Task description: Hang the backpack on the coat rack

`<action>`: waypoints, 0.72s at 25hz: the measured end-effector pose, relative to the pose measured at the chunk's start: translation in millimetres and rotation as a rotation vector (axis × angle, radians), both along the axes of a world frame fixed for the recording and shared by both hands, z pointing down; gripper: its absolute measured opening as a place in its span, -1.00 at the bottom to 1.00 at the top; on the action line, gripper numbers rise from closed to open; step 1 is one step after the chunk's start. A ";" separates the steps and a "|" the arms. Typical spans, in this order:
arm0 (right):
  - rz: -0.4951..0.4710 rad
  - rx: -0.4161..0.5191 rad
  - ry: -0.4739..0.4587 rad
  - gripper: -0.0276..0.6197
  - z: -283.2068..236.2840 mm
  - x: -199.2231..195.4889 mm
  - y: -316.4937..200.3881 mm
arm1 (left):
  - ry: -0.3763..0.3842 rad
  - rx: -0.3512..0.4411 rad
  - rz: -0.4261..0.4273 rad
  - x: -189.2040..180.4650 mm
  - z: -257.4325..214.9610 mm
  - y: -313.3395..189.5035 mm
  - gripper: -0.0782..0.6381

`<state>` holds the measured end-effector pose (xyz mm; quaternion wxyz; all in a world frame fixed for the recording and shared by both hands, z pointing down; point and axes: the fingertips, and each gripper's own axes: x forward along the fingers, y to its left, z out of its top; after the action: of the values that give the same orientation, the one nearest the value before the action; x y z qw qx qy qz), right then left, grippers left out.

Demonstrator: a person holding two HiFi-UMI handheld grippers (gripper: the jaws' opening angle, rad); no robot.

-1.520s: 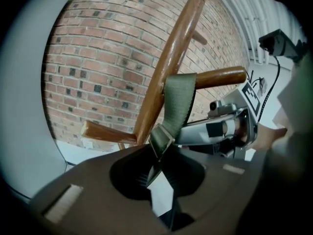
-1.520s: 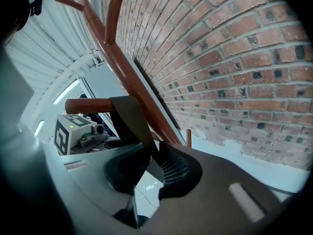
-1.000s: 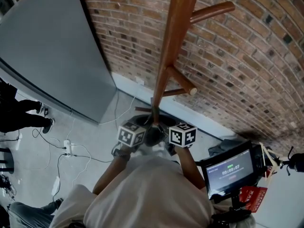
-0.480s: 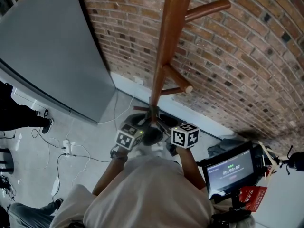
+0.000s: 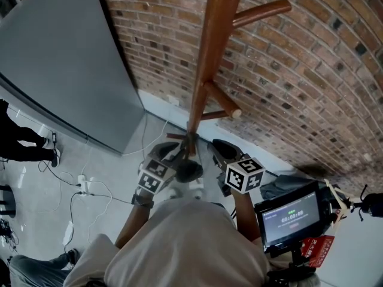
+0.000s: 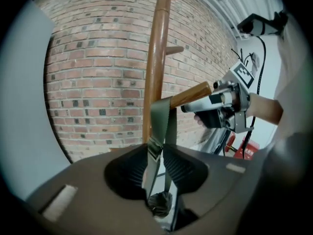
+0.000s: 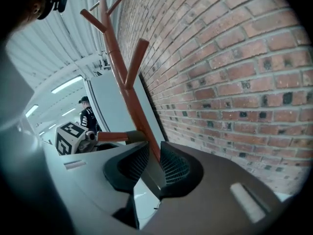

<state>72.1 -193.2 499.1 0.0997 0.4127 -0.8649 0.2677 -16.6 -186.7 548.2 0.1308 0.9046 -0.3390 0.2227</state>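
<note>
Over the last second both grippers have come up and drawn apart, the right gripper point(image 7: 151, 164) swinging out to its own side. Its jaws have just been closing, but they stand slightly apart, released, with a dark band lying loosely in the gap. The left gripper point(image 6: 156, 155) is clamped on the olive strap point(image 6: 165, 119), which rises from its jaws and loops over a lower peg point(image 6: 193, 93) of the coat rack point(image 5: 210, 58) just ahead. The hang looks nearly made. Of the backpack point(image 6: 159, 203) only a dark bunch shows, right beneath the left jaws.
</note>
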 end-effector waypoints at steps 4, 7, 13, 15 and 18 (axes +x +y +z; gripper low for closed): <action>0.048 0.064 0.052 -0.81 -20.9 13.5 -2.9 | -0.022 0.067 0.007 -6.7 -21.4 -0.9 -0.58; 0.071 0.119 0.089 -0.87 -38.1 19.5 -4.8 | -0.002 0.130 -0.033 -17.7 -47.1 -9.7 -0.66; 0.074 0.230 0.125 -0.91 -74.9 18.2 -9.7 | 0.041 0.236 -0.106 -38.2 -94.4 -27.0 -0.76; 0.069 0.264 0.131 -0.91 -86.9 16.4 -12.4 | 0.050 0.268 -0.119 -40.8 -108.3 -30.7 -0.78; 0.063 0.312 0.129 -0.91 -104.6 14.9 -17.2 | 0.067 0.316 -0.122 -39.1 -129.7 -34.5 -0.78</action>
<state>87.0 -210.4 394.5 0.0813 0.4663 -0.8744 0.1062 -55.7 -221.2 418.4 0.0113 0.8986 -0.4197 0.1277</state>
